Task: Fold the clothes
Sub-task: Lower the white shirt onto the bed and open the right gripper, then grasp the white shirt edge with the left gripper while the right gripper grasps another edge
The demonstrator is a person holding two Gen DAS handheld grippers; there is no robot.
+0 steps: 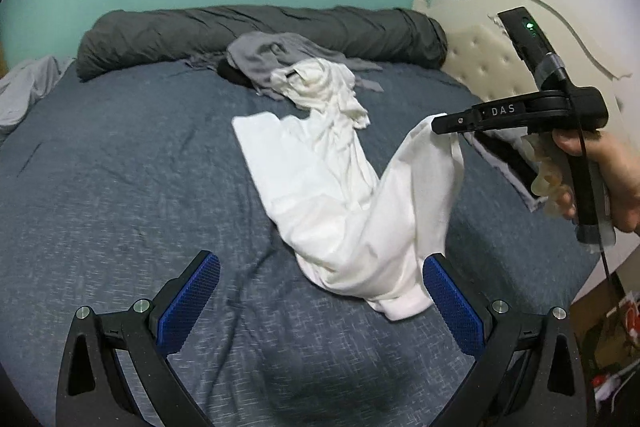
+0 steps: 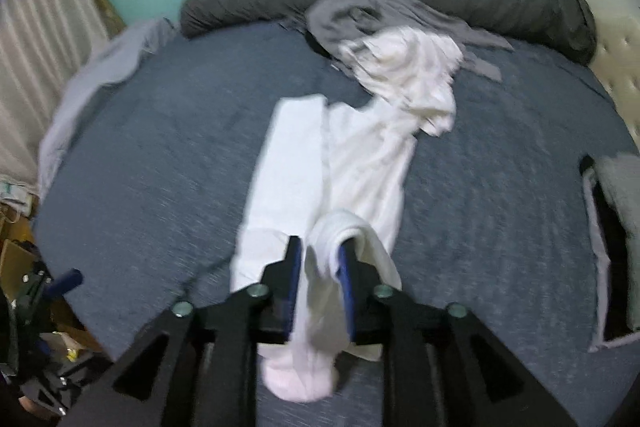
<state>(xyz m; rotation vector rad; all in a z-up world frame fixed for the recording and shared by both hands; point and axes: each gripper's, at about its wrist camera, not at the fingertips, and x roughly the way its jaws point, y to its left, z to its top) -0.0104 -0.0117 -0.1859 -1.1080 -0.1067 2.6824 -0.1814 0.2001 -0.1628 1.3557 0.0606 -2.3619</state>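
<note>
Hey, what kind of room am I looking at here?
Most likely a bedroom. A bed with a blue-grey cover fills the view, a rolled dark grey duvet lies along its far edge, and a cream tufted headboard stands at the right. Clothes lie loose on top.

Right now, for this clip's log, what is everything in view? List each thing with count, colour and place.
white garment: one, white, mid-bed, one edge lifted by the right gripper
grey garment: one, grey, crumpled at the far side, under the white garment's far end
duvet roll: one, dark grey, along the far edge by the teal wall
bed cover: one, blue-grey, under everything
pale cloth: one, light grey, hanging off the bed's left edge
headboard: one, cream, tufted, right side
left gripper: open, blue pads, hovering above the garment's near end
right gripper: shut on the white garment
hand: one, holding the right gripper's handle
</note>
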